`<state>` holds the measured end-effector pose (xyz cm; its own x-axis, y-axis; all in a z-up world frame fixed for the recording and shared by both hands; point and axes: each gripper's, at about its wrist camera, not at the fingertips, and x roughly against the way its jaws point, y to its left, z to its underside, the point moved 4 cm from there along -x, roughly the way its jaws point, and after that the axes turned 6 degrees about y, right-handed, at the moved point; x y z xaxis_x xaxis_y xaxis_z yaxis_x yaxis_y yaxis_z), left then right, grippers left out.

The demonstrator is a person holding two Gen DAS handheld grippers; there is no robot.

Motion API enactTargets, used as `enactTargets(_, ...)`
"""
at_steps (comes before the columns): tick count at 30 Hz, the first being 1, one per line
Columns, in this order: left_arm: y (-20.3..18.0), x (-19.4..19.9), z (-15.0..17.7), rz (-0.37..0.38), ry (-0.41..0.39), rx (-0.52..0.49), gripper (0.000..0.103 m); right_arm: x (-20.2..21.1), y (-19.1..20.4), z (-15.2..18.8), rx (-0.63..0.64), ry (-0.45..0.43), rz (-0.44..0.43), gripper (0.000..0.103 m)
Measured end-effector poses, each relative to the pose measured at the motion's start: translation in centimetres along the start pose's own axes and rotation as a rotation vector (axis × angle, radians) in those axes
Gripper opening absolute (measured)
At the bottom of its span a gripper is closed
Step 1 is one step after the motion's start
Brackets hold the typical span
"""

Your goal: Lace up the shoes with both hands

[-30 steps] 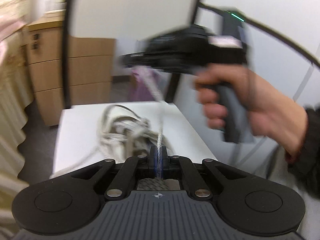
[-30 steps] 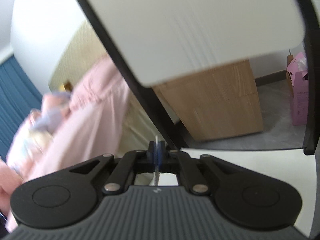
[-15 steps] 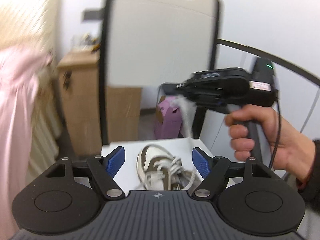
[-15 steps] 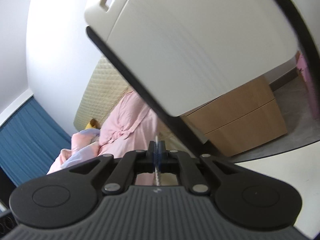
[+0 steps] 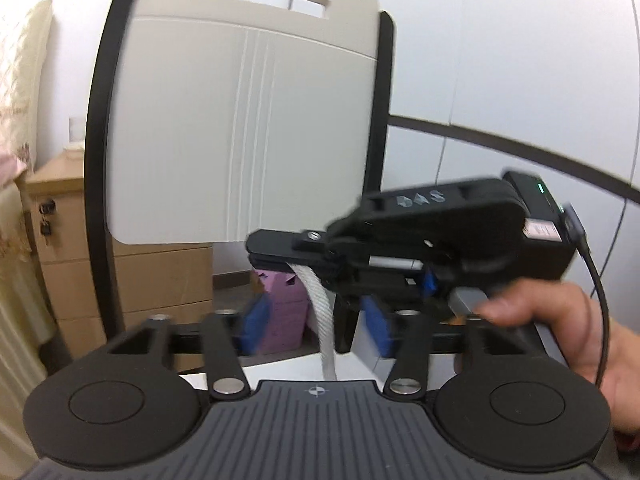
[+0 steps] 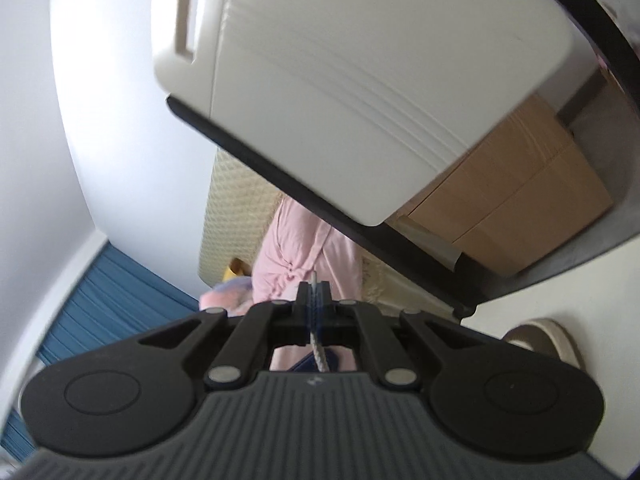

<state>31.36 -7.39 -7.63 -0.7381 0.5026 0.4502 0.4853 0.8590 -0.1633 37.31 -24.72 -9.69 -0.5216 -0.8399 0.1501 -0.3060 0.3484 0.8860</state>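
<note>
A white lace point(image 5: 322, 320) hangs from the tip of my right gripper point(image 5: 276, 252), which a hand point(image 5: 560, 328) holds at the right. My left gripper point(image 5: 316, 326) sits just below it. Its jaws are closing with the lace between the blue pads point(image 5: 376, 328), and a gap still shows on both sides. In the right wrist view my right gripper point(image 6: 315, 304) is shut on the lace point(image 6: 320, 356), whose end pokes out past the pads. Part of the shoe point(image 6: 552, 336) shows on the white table point(image 6: 580, 280). The shoe is hidden in the left wrist view.
A grey chair back point(image 5: 240, 120) with a black frame stands close behind the table. A wooden cabinet point(image 5: 160, 280) and a pink box point(image 5: 284, 312) are on the floor beyond. Pink cloth point(image 6: 304, 248) and a blue curtain point(image 6: 120, 296) lie to the right gripper's far side.
My left gripper let go of the lace, opened wide, rose, and is now narrowing around the lace under the right gripper. The right gripper stayed shut on the lace and rolled.
</note>
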Motion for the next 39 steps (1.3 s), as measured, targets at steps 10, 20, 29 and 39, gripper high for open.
enactTargets(10, 0.4, -1.0, -0.3, 0.025, 0.016, -0.056, 0.005, 2.7, -1.1, -1.3, -0.059, -0.013, -0.015, 0.011)
enactTargets(20, 0.6, -0.5, 0.2, 0.045, 0.041, -0.11, 0.005, 4.2, -1.4, -1.4, -0.073, -0.03, -0.019, 0.028)
enactTargets(29, 1.1, -0.1, 0.1, 0.003, 0.026, -0.086, 0.016, 3.7, -0.8, -0.9, -0.047, -0.019, -0.039, 0.003)
enactTargets(39, 1.8, 0.6, 0.0, 0.039, -0.004, -0.05, 0.032, 3.3, -1.0, 0.1, -0.061, -0.004, -0.036, 0.003)
